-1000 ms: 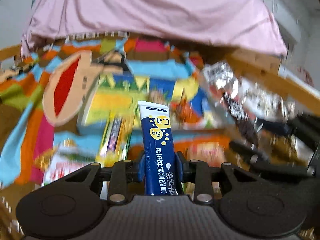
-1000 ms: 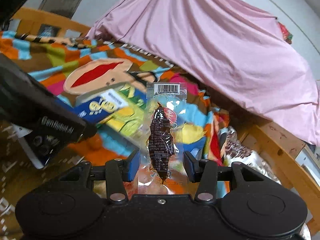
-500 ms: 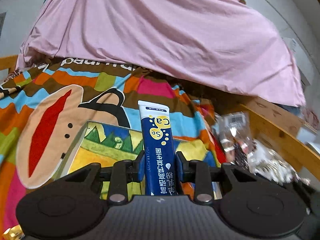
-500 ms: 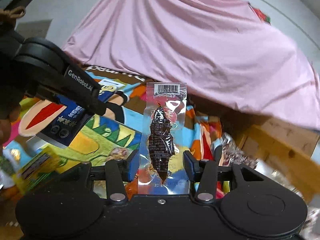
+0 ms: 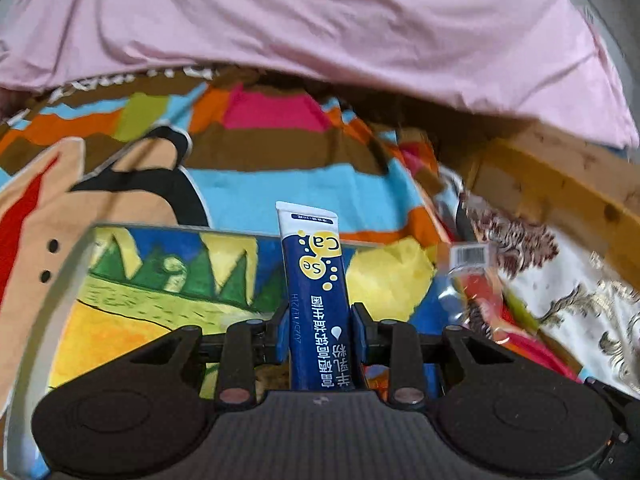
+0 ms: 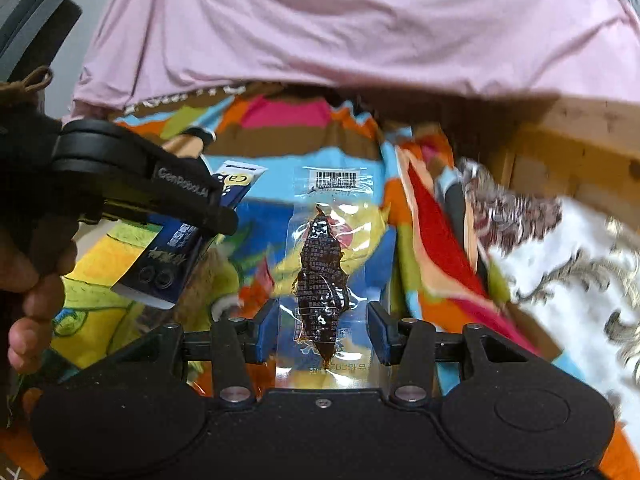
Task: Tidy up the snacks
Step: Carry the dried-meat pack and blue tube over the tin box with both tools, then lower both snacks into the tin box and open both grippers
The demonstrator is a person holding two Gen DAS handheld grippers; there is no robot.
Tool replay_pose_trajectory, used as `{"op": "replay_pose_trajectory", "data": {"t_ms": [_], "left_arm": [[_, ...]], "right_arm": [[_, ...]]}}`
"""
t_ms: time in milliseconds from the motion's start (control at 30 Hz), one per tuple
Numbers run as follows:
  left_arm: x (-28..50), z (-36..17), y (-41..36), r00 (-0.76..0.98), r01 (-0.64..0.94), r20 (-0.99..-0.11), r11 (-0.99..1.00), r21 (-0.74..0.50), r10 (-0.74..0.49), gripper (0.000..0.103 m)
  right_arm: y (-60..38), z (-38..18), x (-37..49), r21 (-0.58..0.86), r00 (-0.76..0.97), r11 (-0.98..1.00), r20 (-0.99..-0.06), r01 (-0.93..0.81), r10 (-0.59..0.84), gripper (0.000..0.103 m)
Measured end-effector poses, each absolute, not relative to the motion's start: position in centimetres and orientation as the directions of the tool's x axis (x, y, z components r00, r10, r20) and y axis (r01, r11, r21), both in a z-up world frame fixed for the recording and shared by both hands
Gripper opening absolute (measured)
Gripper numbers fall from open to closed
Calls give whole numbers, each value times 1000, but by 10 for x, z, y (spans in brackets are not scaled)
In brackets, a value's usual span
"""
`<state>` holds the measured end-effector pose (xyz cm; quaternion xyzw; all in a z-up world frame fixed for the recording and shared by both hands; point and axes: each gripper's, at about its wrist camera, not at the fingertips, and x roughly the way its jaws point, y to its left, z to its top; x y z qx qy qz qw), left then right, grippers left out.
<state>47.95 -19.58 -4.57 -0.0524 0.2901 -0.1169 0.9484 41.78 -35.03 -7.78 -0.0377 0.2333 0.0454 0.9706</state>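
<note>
Blue pads of the left gripper [image 5: 320,334] are pinched tight on a dark blue sachet [image 5: 318,300] standing upright between them, white sealed end up. Below it lies a box [image 5: 160,280] with a yellow, green and blue picture, its pale far edge running straight across just behind the sachet. Beyond that edge the colourful patchwork blanket [image 5: 256,200] lies bare, up to a pink sheet [image 5: 320,20] hanging over it like a low roof. To the right, a wooden rail [image 5: 560,184] closes things in, with crumpled patterned cloth [image 5: 580,300] below it.

Over on the right gripper [image 6: 322,332], the jaws stand wider, clamped on the edges of a clear packet [image 6: 324,264] holding a dark brown snack, barcode at the top. Only this view catches the left gripper from the side, sachet poking out, with the person's hand [image 6: 28,280] wrapped round its handle at the left edge. From the left camera, just that packet's barcode end shows, low at right.
</note>
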Motion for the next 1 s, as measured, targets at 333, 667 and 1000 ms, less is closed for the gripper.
{"op": "replay_pose_trajectory", "data": {"t_ms": [333,667,1000], "left_arm": [[498,-66,-206,768,154,-608,980,-126,-199,35],[488,-49,-202,773,117,-606,981,-153,-187,74],[422,2,-160,867,47,-478,979,-197,-138,100]], "right_arm": [[-350,-90,423,5,860,994,-501,-109,97,49],[-357,-72,409,43,884,995,-458,-86,96,85],[-366,-14,345,86,951,993,-293,-77,99,102]]}}
